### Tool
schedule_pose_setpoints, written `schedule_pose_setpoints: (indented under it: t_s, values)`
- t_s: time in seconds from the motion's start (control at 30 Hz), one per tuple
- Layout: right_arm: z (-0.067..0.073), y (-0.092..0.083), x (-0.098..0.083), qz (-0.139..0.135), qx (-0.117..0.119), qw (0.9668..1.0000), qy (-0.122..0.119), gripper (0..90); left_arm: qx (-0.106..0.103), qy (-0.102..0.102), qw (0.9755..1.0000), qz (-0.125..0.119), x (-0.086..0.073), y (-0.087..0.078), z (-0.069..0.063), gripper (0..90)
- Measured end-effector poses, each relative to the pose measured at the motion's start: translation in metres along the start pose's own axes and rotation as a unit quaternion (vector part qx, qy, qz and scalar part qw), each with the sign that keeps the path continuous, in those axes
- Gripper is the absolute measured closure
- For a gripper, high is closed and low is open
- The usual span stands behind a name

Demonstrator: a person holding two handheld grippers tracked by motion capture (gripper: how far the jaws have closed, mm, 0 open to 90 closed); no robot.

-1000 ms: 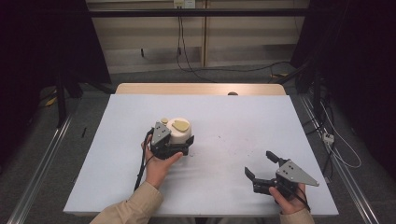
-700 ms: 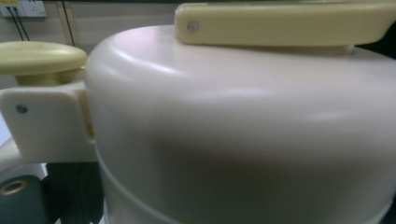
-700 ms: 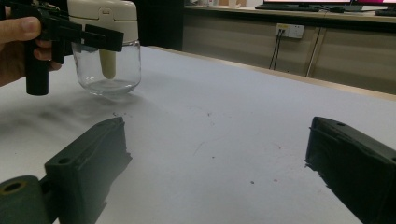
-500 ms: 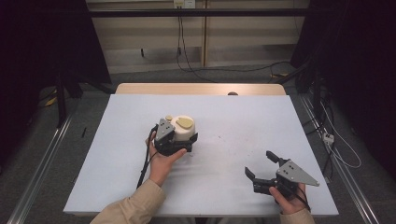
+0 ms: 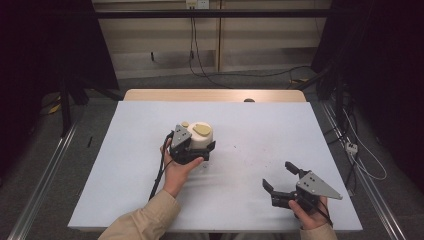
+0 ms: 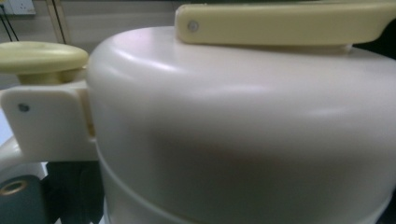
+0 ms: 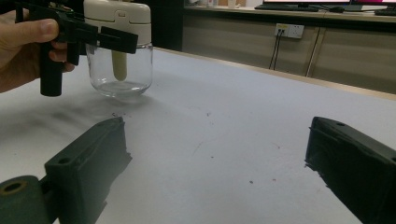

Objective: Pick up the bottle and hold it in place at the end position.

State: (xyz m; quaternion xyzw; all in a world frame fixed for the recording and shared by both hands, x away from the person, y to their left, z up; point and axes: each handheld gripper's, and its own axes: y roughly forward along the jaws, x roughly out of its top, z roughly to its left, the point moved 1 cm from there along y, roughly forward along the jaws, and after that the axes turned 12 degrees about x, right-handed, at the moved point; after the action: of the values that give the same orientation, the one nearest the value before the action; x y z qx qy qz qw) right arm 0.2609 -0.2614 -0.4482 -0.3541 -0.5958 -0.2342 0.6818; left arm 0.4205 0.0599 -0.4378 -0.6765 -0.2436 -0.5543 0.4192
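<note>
The left gripper [image 5: 192,147] was clamped on the cream lid [image 6: 243,126] of the glass jar [image 7: 120,70] directly ahead, likely steadying it, while the right gripper [image 5: 282,182] waited released nearby, needing to reach over next.

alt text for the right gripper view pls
A glass jar with a cream lid stands on a white table, with the left gripper, held in a hand, up against it by the lid. The right gripper frames the foreground, jaws wide apart and empty.

White table [image 5: 125,165], floor cables [image 5: 210,70] beyond
</note>
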Motion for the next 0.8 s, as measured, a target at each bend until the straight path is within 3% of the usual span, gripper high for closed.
schedule_pose_setpoints:
  t_s: [0.43,0.8]
  values:
    - [0.0,0.0,0.0,0.001,0.001,1.0,0.0,5.0,-0.001,-0.008,1.0,0.001,0.001,0.008,-0.001,5.6]
    - [-0.001,-0.001,-0.001,0.001,0.0,1.0,0.002,5.0,-0.001,-0.002,1.0,0.001,0.005,0.013,-0.006,5.6]
